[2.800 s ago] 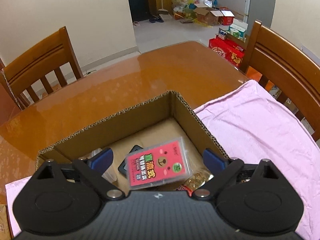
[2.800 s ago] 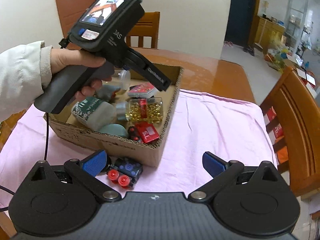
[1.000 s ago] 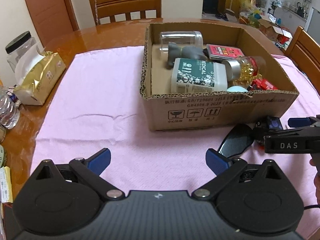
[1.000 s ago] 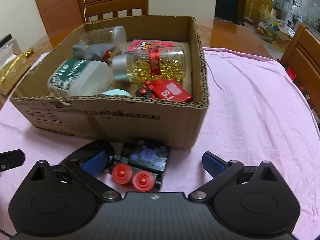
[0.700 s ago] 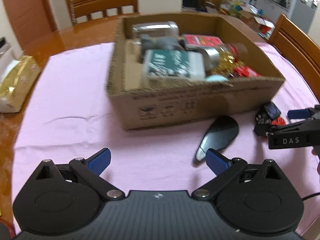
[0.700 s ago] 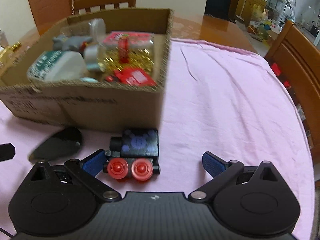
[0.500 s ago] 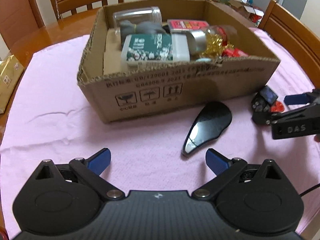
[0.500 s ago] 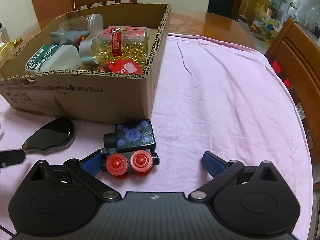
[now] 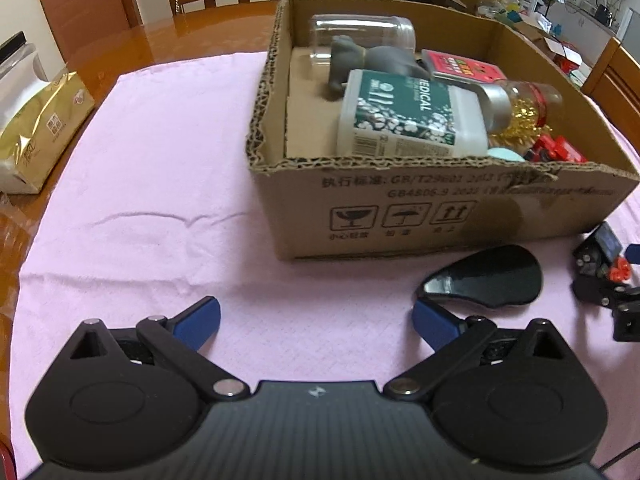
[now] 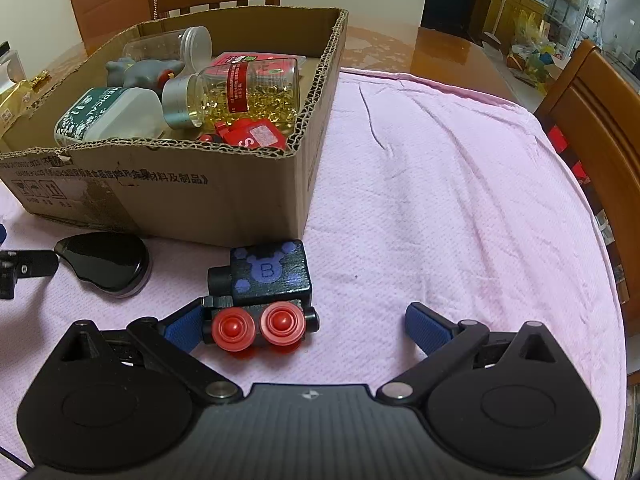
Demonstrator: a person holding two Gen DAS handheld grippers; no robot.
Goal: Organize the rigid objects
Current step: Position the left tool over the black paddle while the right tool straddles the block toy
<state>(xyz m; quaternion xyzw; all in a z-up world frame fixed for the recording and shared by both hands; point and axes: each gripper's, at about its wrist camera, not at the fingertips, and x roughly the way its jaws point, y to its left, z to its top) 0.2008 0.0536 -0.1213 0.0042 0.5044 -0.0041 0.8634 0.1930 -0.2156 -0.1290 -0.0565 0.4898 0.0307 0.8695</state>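
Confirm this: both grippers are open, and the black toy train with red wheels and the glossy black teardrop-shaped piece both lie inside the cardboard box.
Not inside. The black toy train with red wheels and glossy black teardrop-shaped piece lie on the pink cloth before the cardboard box, per the right wrist view. Both grippers are open.

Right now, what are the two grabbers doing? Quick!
Left gripper: open, holding nothing.
Right gripper: open, holding nothing; the toy train sits between its fingers.

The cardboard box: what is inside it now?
Cardboard box holds a capsule jar, white bottle, grey figure, clear jar, red items. Its floor beneath them is hidden.
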